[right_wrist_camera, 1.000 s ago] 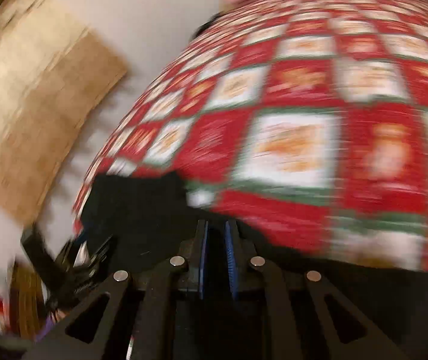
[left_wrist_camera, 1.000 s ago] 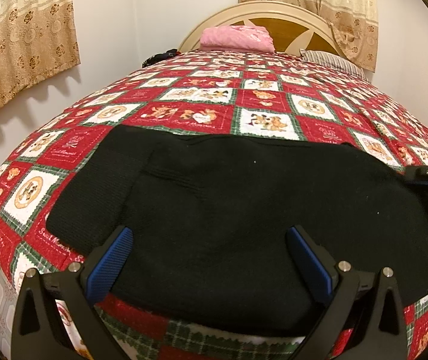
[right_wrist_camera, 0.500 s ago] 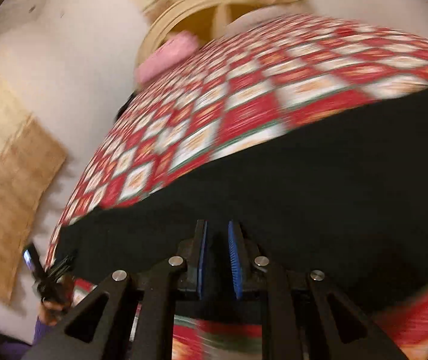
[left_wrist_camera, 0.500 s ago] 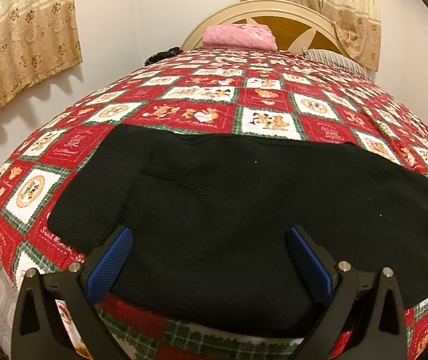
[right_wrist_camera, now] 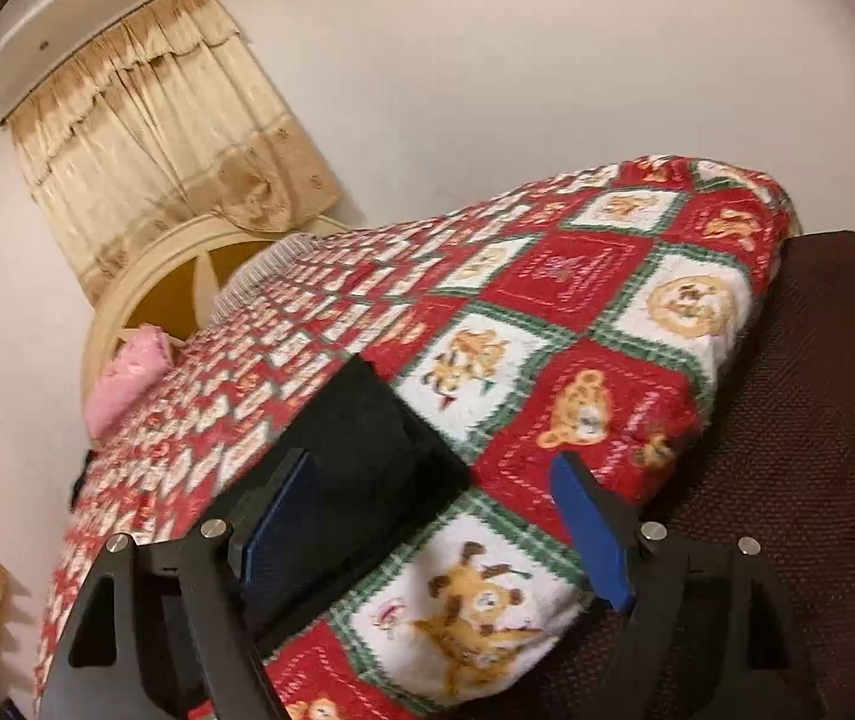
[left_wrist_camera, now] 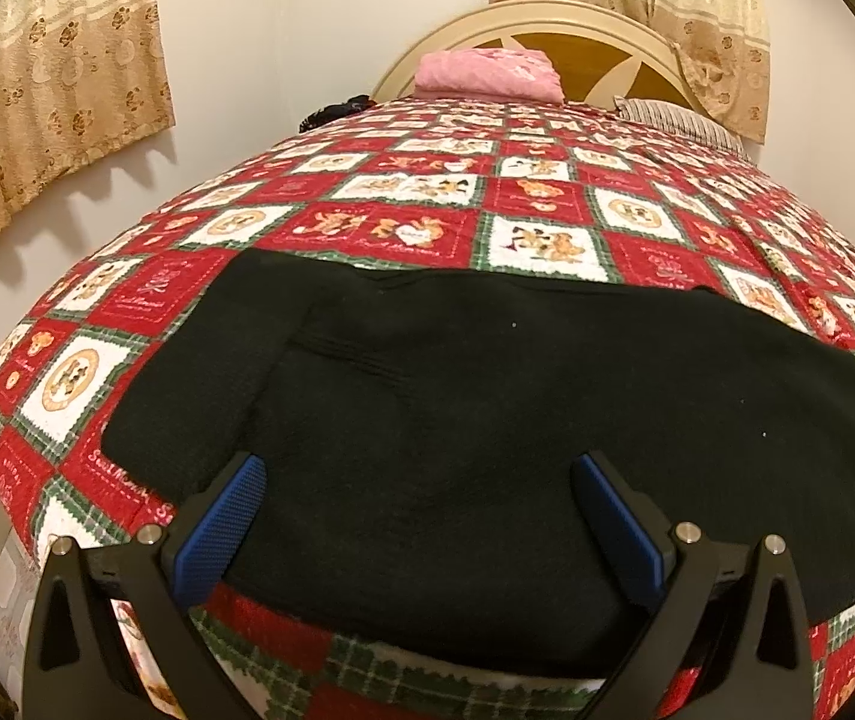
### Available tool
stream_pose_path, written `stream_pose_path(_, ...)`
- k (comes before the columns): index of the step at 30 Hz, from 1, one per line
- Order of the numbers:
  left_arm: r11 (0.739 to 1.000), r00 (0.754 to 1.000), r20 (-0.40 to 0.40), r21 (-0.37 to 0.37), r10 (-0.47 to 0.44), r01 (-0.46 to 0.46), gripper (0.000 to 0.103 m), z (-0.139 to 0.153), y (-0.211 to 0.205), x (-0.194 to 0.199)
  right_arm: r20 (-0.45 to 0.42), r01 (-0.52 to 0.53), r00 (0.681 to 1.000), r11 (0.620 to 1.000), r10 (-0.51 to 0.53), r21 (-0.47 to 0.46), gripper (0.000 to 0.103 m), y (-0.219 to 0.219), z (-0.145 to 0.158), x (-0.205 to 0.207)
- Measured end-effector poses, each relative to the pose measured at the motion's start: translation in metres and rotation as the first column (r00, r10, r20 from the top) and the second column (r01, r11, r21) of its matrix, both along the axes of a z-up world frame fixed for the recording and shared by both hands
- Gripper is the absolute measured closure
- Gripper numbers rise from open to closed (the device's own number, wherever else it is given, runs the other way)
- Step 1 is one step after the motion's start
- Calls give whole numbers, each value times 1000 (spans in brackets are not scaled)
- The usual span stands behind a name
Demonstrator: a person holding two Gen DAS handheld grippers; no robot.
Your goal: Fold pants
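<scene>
The black pants (left_wrist_camera: 487,420) lie flat across the near end of the bed, folded lengthwise, with the waist end to the left. My left gripper (left_wrist_camera: 421,516) is open and empty, hovering just over their near edge. In the right wrist view one end of the pants (right_wrist_camera: 367,456) lies on the quilt near the bed's corner. My right gripper (right_wrist_camera: 439,516) is open and empty above that end and the quilt.
A red, white and green patchwork quilt (left_wrist_camera: 403,228) covers the bed. A pink folded cloth (left_wrist_camera: 487,75) and a striped pillow (left_wrist_camera: 679,120) lie by the headboard (left_wrist_camera: 583,48). A dark brown mesh surface (right_wrist_camera: 799,420) stands beside the bed's corner. Curtains (left_wrist_camera: 49,84) hang on the walls.
My right gripper was shut over the black pants and has opened, swinging right toward the bed's corner. The left gripper has stayed still and open.
</scene>
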State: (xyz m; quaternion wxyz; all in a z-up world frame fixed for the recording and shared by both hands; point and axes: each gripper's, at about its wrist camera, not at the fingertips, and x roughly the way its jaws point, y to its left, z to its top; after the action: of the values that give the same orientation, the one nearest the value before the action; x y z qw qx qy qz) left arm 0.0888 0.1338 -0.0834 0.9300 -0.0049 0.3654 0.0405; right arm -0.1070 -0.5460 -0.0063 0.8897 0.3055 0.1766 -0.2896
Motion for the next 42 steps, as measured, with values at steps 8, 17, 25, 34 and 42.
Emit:
stream_pose_path(8, 1000, 1000, 5, 4, 11, -11, 0, -1, -2, -2, -92, -24, 996, 998, 20, -49, 23, 17, -14, 42)
stream_pose_path(17, 1000, 1000, 22, 1, 9, -9, 0, -1, -2, -4, -282, -57, 960, 981, 2, -187, 91, 34, -8, 75)
stream_pose_path(25, 1000, 1000, 27, -3, 7, -7, 0, -1, -3, -5, -267, -373, 925, 774, 270, -512, 91, 186, 50, 108)
stream_pose_path(34, 1000, 999, 34, -7, 6, -6, 0, -2, -4, -6, -500, -744, 660, 399, 561, -535, 91, 356, -43, 158)
stream_pose_path(42, 1000, 999, 37, -8, 5, -5, 0, -2, -5, -7, -654, -798, 590, 217, 474, -563, 74, 397, -99, 155)
